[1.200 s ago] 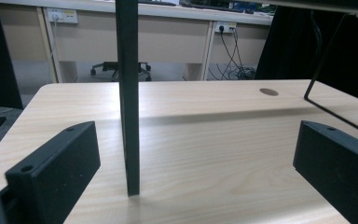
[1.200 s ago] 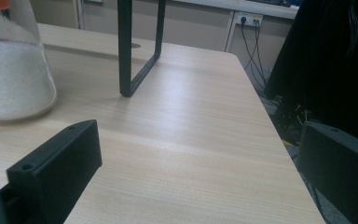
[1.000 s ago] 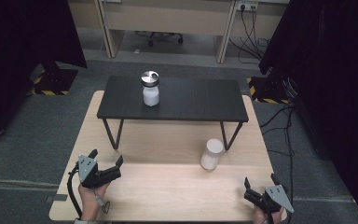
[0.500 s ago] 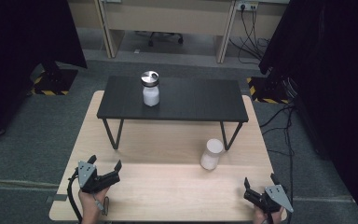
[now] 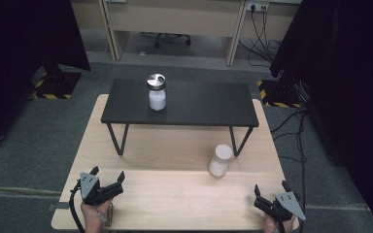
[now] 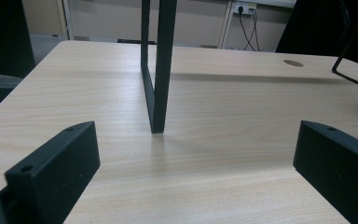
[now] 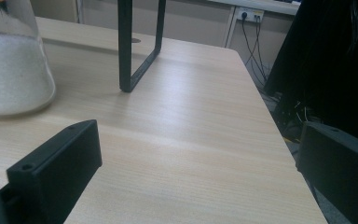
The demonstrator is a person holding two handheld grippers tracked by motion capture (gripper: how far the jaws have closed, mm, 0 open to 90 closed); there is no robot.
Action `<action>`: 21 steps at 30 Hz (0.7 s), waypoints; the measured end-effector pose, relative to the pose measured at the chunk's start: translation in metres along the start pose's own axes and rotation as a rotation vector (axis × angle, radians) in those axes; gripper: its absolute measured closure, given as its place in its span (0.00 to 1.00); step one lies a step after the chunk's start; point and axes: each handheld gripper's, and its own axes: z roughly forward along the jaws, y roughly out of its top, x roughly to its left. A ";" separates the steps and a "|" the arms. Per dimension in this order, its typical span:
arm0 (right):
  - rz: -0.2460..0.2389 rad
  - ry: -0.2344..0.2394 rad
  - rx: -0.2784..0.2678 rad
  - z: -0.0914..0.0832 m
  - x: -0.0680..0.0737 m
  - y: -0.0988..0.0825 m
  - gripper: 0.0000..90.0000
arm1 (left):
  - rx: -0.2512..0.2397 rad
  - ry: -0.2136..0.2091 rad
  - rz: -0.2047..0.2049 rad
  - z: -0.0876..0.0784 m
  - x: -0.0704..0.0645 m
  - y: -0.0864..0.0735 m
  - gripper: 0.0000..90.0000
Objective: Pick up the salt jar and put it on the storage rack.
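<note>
Pale wooden table (image 5: pixel 175 204) carrying a low black stand (image 5: pixel 209 104). A lidded jar (image 5: pixel 156 92) sits on the stand; a white container (image 5: pixel 220 160) stands on the table beside the stand's right leg. Left gripper (image 5: pixel 108 187) and right gripper (image 5: pixel 267 201) rest at the near edge, jaws spread wide, empty. Probable hazards: the container toppling under an off-centre grip, or a jaw striking the stand's leg (image 6: pixel 157 70).

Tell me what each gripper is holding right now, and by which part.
Nothing is held. The left gripper and right gripper both stand open over the wooden table, jaws spread with only bare tabletop between them; the white cup stands untouched.
</note>
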 end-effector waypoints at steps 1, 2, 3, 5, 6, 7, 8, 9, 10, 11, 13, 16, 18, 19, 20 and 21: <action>-0.002 0.001 0.001 0.000 0.000 0.000 0.00 | 0.000 0.001 -0.004 0.000 0.000 0.000 0.00; -0.004 0.002 0.002 0.000 0.000 0.000 0.00 | -0.001 0.002 -0.006 -0.001 0.001 -0.001 0.00; -0.008 0.003 0.002 0.000 0.000 0.000 0.00 | 0.000 0.004 -0.006 -0.001 0.001 -0.001 0.00; -0.010 0.004 0.000 0.000 0.000 0.000 0.00 | 0.004 0.006 -0.007 -0.002 0.001 -0.002 0.00; -0.007 0.004 -0.002 0.000 0.000 0.000 0.00 | 0.007 0.009 -0.005 -0.002 0.001 -0.002 0.00; -0.006 0.003 -0.002 0.000 0.000 0.000 0.00 | 0.009 0.010 -0.004 -0.002 0.002 -0.002 0.00; -0.006 0.004 -0.002 0.000 0.000 0.000 0.00 | 0.011 0.013 -0.006 -0.002 0.002 -0.003 0.00; -0.007 0.004 -0.003 0.000 0.000 0.000 0.00 | 0.014 0.016 -0.007 -0.002 0.002 -0.003 0.00; -0.008 0.004 -0.004 0.000 0.000 -0.001 0.00 | 0.018 0.018 -0.008 -0.003 0.003 -0.003 0.00; -0.008 0.004 -0.004 0.000 0.000 -0.001 0.00 | 0.020 0.021 -0.010 -0.003 0.003 -0.004 0.00; -0.009 0.004 -0.004 0.000 0.000 -0.001 0.00 | 0.022 0.023 -0.014 -0.003 0.004 -0.006 0.00; -0.011 0.004 -0.005 0.000 0.000 -0.001 0.00 | 0.022 0.027 -0.012 -0.003 0.005 -0.006 0.00; -0.012 0.004 -0.004 0.000 0.000 -0.001 0.00 | 0.024 0.030 -0.011 -0.003 0.005 -0.006 0.00; -0.013 0.004 -0.005 0.000 0.000 -0.001 0.00 | 0.023 0.033 -0.014 -0.003 0.006 -0.006 0.00; -0.013 0.004 -0.004 0.000 0.000 -0.001 0.00 | 0.024 0.035 -0.016 -0.004 0.007 -0.006 0.00; -0.014 0.004 -0.005 0.000 0.000 -0.001 0.00 | 0.023 0.040 -0.020 -0.004 0.007 -0.007 0.00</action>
